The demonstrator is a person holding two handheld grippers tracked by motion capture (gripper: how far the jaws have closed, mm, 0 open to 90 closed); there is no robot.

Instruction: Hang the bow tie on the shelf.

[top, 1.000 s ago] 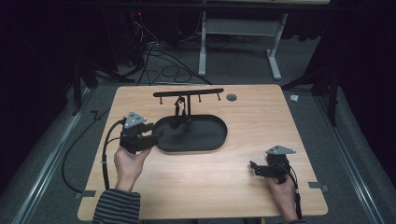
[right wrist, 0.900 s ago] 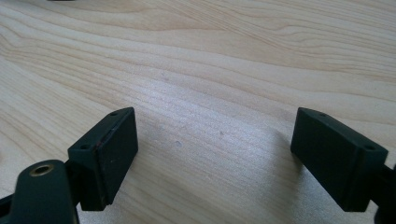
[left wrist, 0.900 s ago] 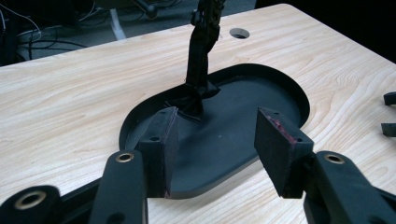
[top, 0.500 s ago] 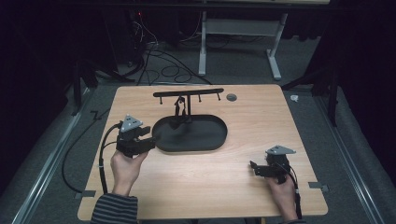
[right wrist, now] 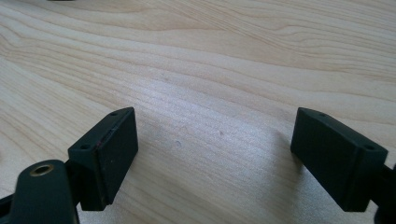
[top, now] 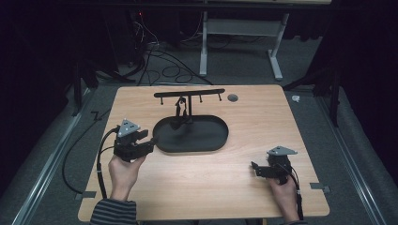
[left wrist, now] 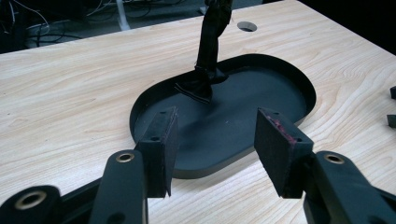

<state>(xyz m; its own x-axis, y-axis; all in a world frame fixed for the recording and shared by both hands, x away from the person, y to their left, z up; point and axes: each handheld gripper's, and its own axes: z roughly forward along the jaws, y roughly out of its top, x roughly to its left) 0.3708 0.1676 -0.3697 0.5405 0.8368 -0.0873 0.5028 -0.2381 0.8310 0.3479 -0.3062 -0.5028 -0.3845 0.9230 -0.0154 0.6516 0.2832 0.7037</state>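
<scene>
Just ahead of the left gripper [left wrist: 215, 142], whose jaws stand apart and empty, lies the black oval tray [left wrist: 285, 88]; the right gripper [right wrist: 215, 144] gapes over bare wood.

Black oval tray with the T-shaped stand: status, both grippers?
Left gripper open, empty, at the black oval tray's left rim. Right gripper open, empty, over bare wooden table. Dark strap hangs from T-shaped stand into tray. Nothing between.
</scene>
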